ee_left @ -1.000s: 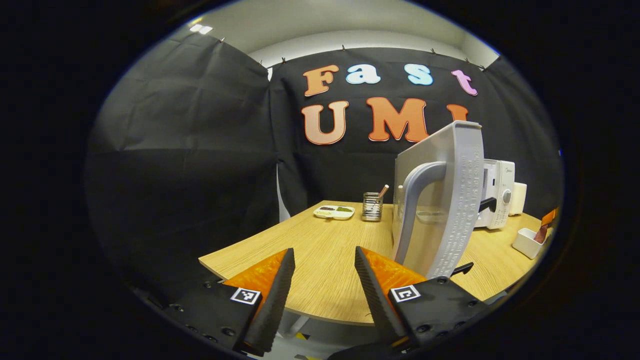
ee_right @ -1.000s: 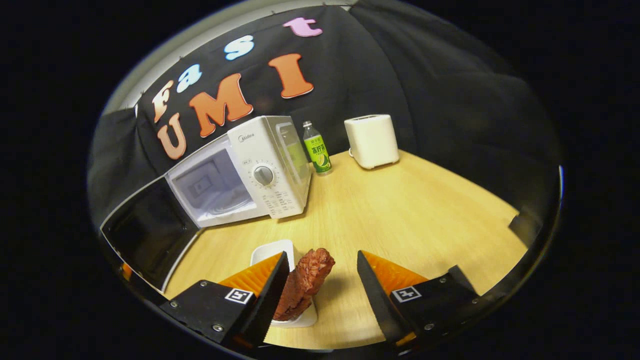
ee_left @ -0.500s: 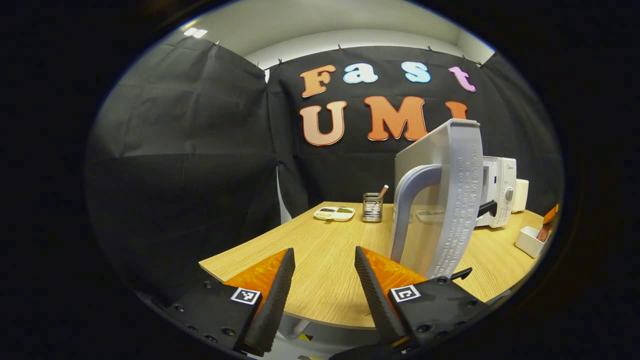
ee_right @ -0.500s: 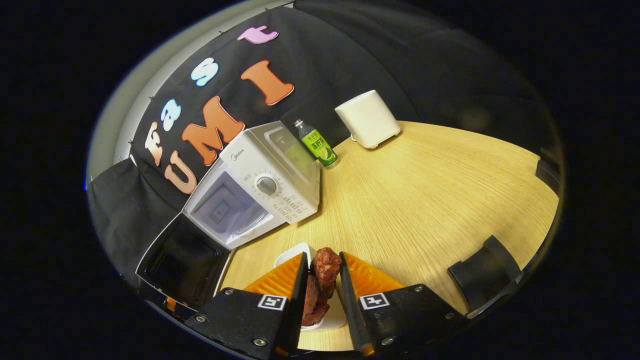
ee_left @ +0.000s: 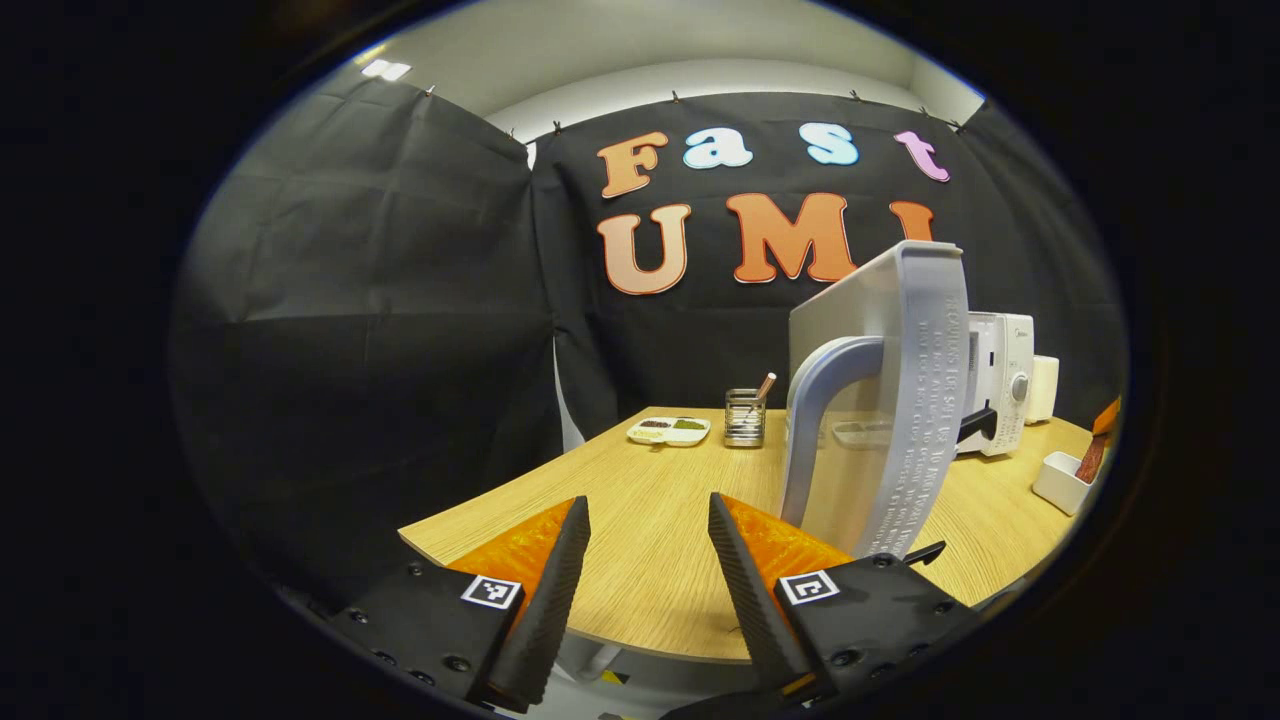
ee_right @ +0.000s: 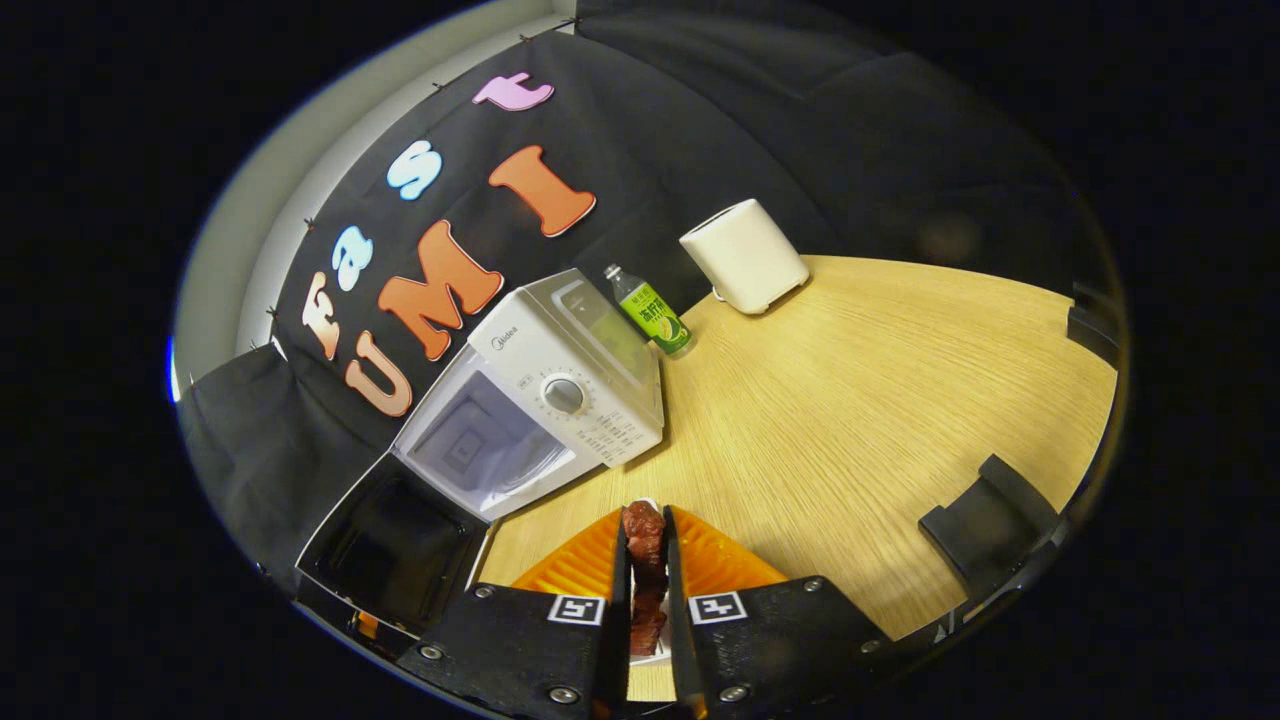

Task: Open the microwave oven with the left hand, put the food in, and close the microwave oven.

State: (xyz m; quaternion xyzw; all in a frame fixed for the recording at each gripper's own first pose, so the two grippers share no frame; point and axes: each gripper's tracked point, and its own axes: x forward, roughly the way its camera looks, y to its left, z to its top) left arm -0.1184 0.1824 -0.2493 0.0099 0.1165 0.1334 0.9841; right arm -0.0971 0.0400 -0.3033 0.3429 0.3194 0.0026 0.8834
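Right hand-held gripper point(ee_right: 646, 590) pinching the food point(ee_right: 643, 540) above its white dish point(ee_right: 652, 655); left hand-held gripper point(ee_left: 645, 560) spread, idle. Lift straight, then enter the open microwave oven point(ee_right: 520, 400) cavity level.

We see the right gripper point(ee_right: 645, 570) went from wide open a second ago to clamped now on the reddish-brown meat strip point(ee_right: 643, 535), squeezing tighter than half a second ago. Its camera rolled, so the white boxy microwave oven point(ee_right: 560, 385) and light wooden table point(ee_right: 860, 400) now sit tilted.
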